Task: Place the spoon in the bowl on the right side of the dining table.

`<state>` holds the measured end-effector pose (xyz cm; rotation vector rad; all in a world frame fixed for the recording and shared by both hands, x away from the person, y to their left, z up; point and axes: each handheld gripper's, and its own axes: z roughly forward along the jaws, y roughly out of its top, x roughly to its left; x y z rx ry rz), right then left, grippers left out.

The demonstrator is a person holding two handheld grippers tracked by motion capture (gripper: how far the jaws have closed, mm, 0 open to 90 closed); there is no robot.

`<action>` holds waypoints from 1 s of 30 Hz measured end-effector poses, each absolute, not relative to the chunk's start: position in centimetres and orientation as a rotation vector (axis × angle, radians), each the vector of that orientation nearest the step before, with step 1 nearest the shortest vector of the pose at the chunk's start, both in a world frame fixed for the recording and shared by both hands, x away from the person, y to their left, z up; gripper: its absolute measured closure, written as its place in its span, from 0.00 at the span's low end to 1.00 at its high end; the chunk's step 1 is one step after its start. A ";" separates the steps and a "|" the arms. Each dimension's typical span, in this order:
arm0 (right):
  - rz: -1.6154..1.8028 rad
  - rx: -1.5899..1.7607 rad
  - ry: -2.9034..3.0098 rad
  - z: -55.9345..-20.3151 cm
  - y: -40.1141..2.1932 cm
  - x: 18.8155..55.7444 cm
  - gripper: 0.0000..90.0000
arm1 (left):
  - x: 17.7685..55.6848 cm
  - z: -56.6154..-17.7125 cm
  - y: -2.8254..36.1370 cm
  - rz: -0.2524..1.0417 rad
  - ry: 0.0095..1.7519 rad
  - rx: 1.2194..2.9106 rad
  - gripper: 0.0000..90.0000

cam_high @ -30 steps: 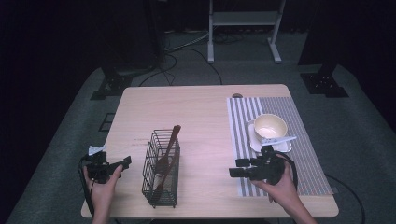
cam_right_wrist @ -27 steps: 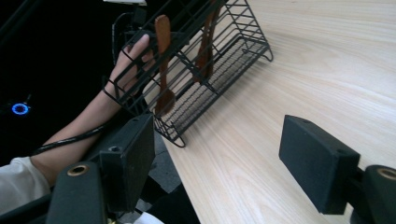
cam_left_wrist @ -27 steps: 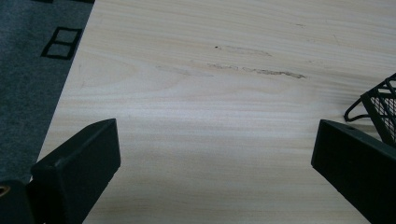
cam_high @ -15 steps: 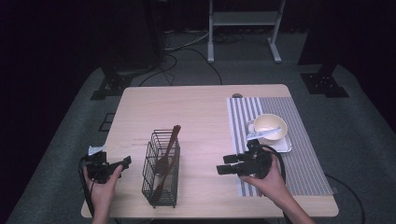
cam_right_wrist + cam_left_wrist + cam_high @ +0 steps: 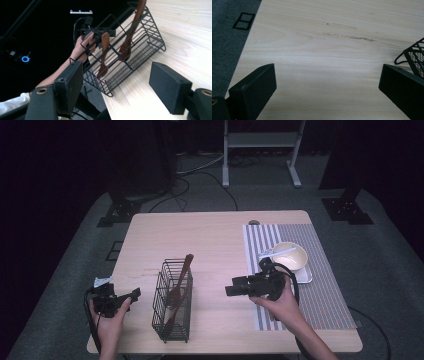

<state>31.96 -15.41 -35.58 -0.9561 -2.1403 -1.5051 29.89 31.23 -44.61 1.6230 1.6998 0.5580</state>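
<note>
Table [image 5: 210,235]: wire basket [image 5: 172,307] between left gripper [image 5: 131,296] and right gripper [image 5: 231,290].

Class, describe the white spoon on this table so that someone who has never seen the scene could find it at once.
Start at the striped placemat covering the right side of the wooden table. At its far end a cream bowl sits on a pale tray. The white spoon lies across the bowl's rim, handle pointing left; unlike the brown wooden utensils standing in the black wire basket, it is pale and lies flat.

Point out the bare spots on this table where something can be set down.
Free: the table behind the wire basket, and between basket and striped mat, where the right gripper hovers. Crowded: the mat's bowl and tray end.
</note>
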 end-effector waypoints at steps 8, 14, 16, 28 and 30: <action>-1.486 -0.944 -2.141 -35.1 -14.3 32.4 0.29 | 29.7 -44.6 31.6 0.563 1.713 1.612 0.00; -1.451 -0.924 -2.135 -35.1 -12.8 32.9 0.29 | 29.6 -44.6 31.6 0.564 1.711 1.608 0.00; -1.438 -0.910 -2.138 -34.8 -11.9 33.1 0.29 | 29.6 -44.6 31.6 0.565 1.712 1.608 0.00; -1.382 -0.901 -2.109 -34.4 -9.6 34.4 0.36 | 29.6 -44.6 31.5 0.567 1.708 1.616 0.00; -1.368 -0.900 -2.110 -34.4 -9.0 34.6 0.36 | 29.6 -44.6 31.4 0.573 1.705 1.623 0.00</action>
